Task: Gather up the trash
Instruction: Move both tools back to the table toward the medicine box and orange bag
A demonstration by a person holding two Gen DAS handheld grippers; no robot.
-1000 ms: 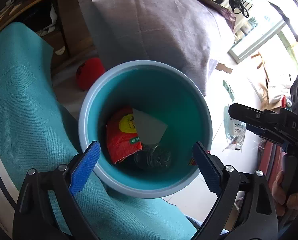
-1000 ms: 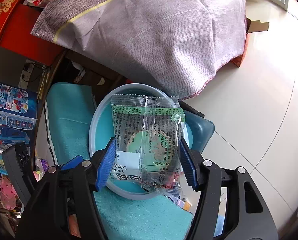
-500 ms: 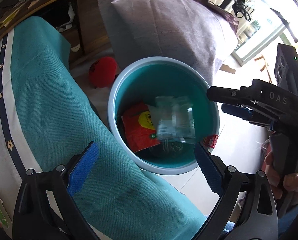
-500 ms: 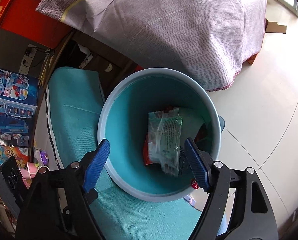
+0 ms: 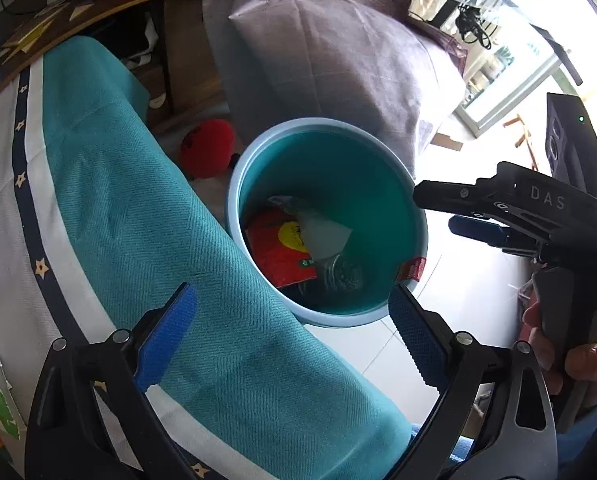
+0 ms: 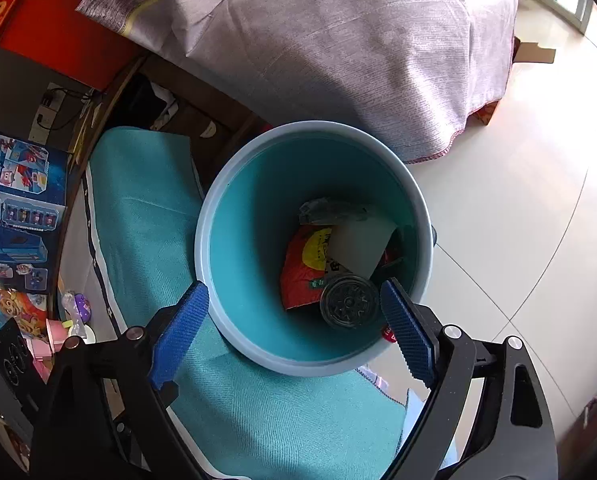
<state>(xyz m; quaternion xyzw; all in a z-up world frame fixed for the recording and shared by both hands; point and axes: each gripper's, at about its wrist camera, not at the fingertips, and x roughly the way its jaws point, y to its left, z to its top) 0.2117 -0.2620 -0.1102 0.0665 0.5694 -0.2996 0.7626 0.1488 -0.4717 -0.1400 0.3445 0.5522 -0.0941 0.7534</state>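
Gone from between the right tool's (image 6: 294,332) blue pads is the clear snack wrapper (image 6: 330,211) held there a second ago; it is now lying inside the teal trash bin (image 6: 218,216), tucked against the far wall behind the other litter. That tool's jaws are opening wide with nothing between them, hovering above the bin's near rim. Sitting in the bin bottom are a red packet (image 6: 304,270), a white paper piece (image 6: 358,246) lying over it, and a dark round lid (image 6: 349,300) nearest the tool. From the left wrist view, the left tool (image 5: 294,332) is standing wide and empty too, its pads straddling the bin's near edge and a teal cloth (image 5: 146,216) draped over the desk beside it. A hand (image 5: 570,356) is gripping the right tool's handle at the right edge. Behind the bin, a grey cloth-covered bundle (image 6: 338,40) is resting on the pale tiled floor (image 6: 518,200).
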